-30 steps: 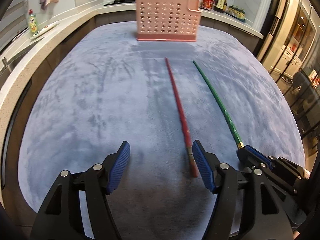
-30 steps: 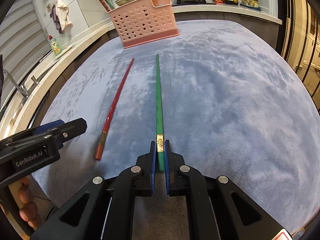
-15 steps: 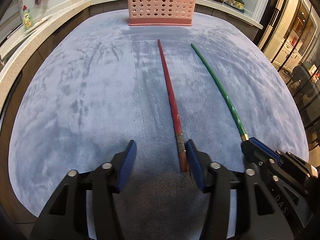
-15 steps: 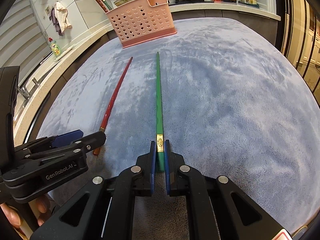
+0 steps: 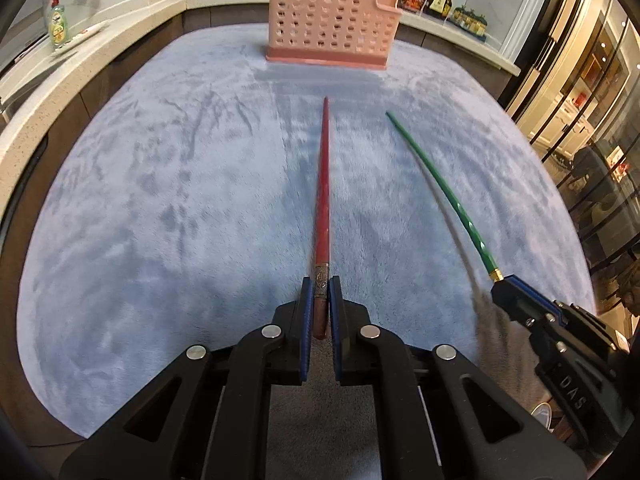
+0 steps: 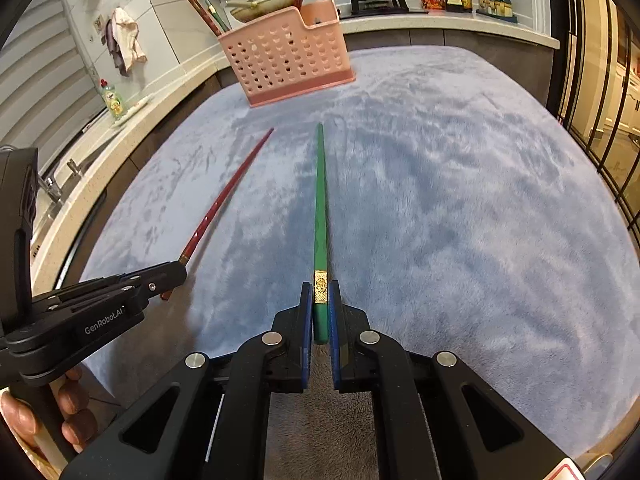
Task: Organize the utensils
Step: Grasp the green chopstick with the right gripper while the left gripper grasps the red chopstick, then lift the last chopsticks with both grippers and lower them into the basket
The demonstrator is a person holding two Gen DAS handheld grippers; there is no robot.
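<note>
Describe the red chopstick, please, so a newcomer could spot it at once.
On the blue mat, in front of the pink basket, two chopsticks point toward it. The red chopstick is clamped in the left gripper; its neighbour, the green chopstick, is in the right gripper.

I saw a dark red chopstick (image 5: 322, 184) with a patterned metal band near its butt end and a bright green chopstick (image 6: 320, 208) with a gold patterned band, both over a pale blue-grey plush cloth (image 5: 160, 200). The left gripper (image 5: 320, 300) and right gripper (image 6: 320, 304) were black with blue finger pads, and the perforated utensil basket (image 5: 332, 28) beyond was salmon pink, its walls dotted with rows of holes.
</note>
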